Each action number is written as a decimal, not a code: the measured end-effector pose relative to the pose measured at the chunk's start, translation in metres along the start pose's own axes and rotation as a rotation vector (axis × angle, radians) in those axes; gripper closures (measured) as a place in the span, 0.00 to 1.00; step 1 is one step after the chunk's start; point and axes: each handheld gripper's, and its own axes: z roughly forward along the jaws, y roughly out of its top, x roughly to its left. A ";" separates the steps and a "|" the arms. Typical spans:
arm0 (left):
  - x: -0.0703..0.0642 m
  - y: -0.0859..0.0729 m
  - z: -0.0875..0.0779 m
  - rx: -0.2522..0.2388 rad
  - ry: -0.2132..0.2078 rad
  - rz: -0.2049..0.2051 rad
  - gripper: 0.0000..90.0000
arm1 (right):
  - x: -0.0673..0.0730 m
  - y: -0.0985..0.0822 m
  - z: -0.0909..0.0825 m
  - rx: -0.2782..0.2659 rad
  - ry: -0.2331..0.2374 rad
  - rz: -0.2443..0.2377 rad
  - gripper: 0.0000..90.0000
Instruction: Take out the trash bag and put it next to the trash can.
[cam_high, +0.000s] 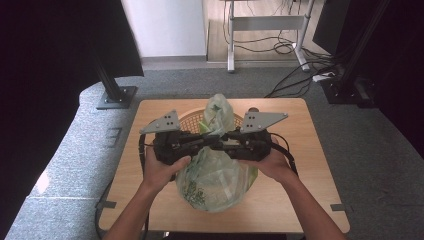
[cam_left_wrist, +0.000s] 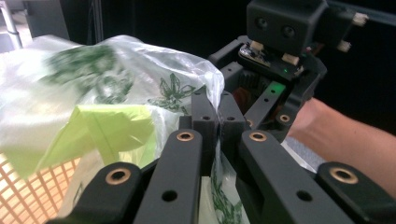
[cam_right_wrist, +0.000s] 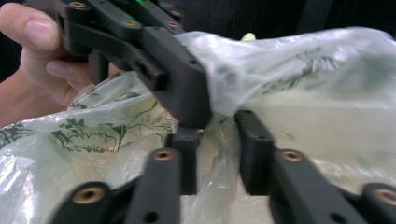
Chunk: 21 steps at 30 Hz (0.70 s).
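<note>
A clear plastic bag (cam_high: 215, 175) with green leaf print lies on the wooden table (cam_high: 305, 150), its neck gathered and lifted between both hands. My left gripper (cam_left_wrist: 217, 123) is shut on the bag's film (cam_left_wrist: 116, 70), the jaws pressed together with plastic pinched between them. My right gripper (cam_right_wrist: 217, 140) stands open, its jaws a little apart with loose film (cam_right_wrist: 303, 70) hanging between them. The left gripper (cam_right_wrist: 187, 98) reaches in just above, clamped on the same fold. In the high view the left gripper (cam_high: 212, 141) and right gripper (cam_high: 227, 142) meet tip to tip. Something light green (cam_left_wrist: 112, 130) shows through the bag.
An orange woven basket (cam_high: 192, 119) sits on the table right behind the bag, its mesh (cam_left_wrist: 28, 196) close under the left gripper. Beyond the table are a black stand base (cam_high: 116, 97), a metal frame (cam_high: 265, 22) and floor cables (cam_high: 300, 75).
</note>
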 end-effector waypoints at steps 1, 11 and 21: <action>0.001 0.000 -0.001 -0.002 -0.003 0.000 0.99 | 0.001 0.000 0.001 0.001 -0.006 -0.011 0.96; 0.011 0.000 -0.047 -0.071 0.168 0.076 0.46 | -0.002 0.005 -0.019 -0.031 -0.049 -0.004 0.99; 0.037 -0.019 -0.058 -0.026 0.155 0.065 0.29 | -0.005 0.035 -0.044 -0.164 -0.014 0.005 0.99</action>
